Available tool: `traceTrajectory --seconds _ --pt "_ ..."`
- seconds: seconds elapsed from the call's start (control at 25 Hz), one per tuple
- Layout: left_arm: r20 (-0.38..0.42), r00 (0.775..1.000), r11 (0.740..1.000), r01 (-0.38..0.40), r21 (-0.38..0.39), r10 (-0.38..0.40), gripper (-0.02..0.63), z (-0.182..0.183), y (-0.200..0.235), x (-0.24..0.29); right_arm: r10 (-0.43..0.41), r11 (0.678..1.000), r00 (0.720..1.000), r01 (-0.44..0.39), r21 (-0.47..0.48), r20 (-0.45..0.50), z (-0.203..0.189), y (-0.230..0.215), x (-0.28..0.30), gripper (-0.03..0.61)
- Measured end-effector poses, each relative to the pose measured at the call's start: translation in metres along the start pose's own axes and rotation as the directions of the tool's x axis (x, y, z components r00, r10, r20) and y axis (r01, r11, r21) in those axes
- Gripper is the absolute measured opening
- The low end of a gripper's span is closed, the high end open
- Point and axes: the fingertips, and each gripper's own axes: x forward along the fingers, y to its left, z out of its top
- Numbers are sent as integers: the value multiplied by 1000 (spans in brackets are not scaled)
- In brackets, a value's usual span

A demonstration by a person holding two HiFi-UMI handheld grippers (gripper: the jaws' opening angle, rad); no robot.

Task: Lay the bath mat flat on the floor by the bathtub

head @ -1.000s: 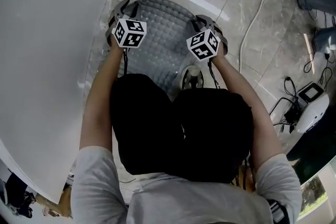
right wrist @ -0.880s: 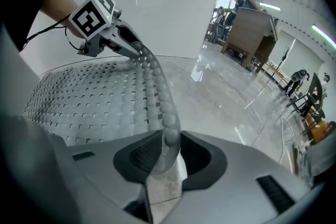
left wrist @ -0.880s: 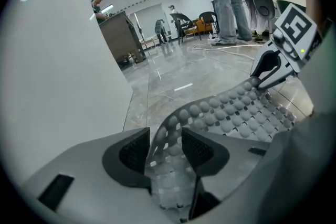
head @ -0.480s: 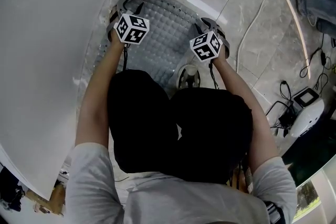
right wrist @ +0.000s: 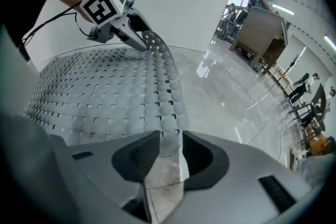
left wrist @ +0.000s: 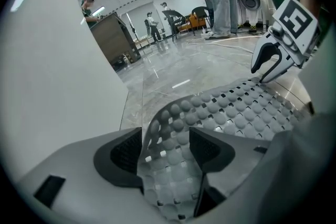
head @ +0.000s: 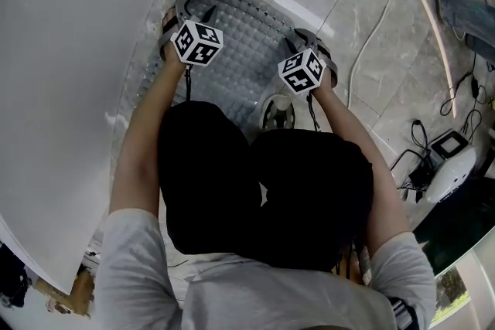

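Observation:
A grey, bumpy, perforated bath mat (head: 236, 50) lies on the marble floor beside the white bathtub (head: 69, 89). My left gripper (head: 186, 10) is at the mat's far left corner, next to the tub. Its jaws are opening, and the raised mat edge (left wrist: 170, 123) stands loose between the wide-apart pads of the left gripper (left wrist: 165, 139). My right gripper (head: 308, 39) is at the mat's right edge. In its own view the right gripper (right wrist: 168, 152) has a narrow fold of the mat (right wrist: 168, 113) standing between its parted pads. Each gripper also shows in the other's view: right gripper (left wrist: 270, 60), left gripper (right wrist: 128, 26).
A shoe (head: 277, 113) rests on the mat's near edge. Cables (head: 371, 35) and a white device (head: 456, 166) lie on the floor to the right. A person's legs (head: 468, 0) are at the top right. Desks (left wrist: 113, 39) and people stand far off.
Both grippers have shifted slightly away from the body along the mat. The mat's far edge now lies a little farther out on the floor.

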Motion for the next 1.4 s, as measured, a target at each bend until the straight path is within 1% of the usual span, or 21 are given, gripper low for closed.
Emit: traceTrajectory --seconds 0.2,0.36,0.44,0.64,0.8,0.96,1.08,1.12,1.16,1.2,1.24,1.28,1.32,1.4 --pt "7 1000 999 -23 -43 23 268 -3 5 1 -3 1000 1000 3 -6 1 0 2 4 126" --pt "50 996 994 -75 -78 79 270 9 16 -6 -10 1000 1000 10 -15 0 1 2 3 126" --pt "61 994 992 -84 -98 90 270 11 20 -9 -16 1000 1000 16 -21 -1 1 1 2 126" --pt "50 999 995 -15 -96 20 270 9 1 -1 -34 999 999 34 0 -2 -2 -8 -3 126" --pt "26 1000 991 9 -130 -5 270 -4 0 -6 0 999 997 -4 40 82 16 2 -5 126" --pt "33 996 984 88 -157 -84 268 10 -22 -7 0 997 990 -11 77 143 21 -9 -18 126" --pt "68 989 973 144 -178 -134 225 26 -37 -6 1 999 987 -10 54 159 26 -15 -24 124" --pt "69 986 970 164 -180 -154 211 29 -43 -4 -1 999 988 -6 47 156 26 -17 -25 117" --pt "61 982 967 184 -177 -176 191 31 -50 -2 -9 999 988 2 44 154 28 -19 -27 82" --pt "46 979 965 203 -167 -198 153 31 -57 -1 -17 999 988 11 42 155 30 -22 -29 31" --pt "29 976 964 217 -154 -216 98 31 -63 -1 -18 999 987 12 37 160 33 -24 -30 12" --pt "17 974 964 224 -144 -224 55 31 -67 -2 -9 1000 986 4 27 165 38 -24 -32 8" --pt "14 974 964 224 -141 -224 31 33 -70 -4 7 1000 986 -9 14 168 43 -23 -33 8" --pt "24 977 963 215 -161 -214 14 37 -74 -12 34 999 985 -34 -2 171 54 -23 -39 8"
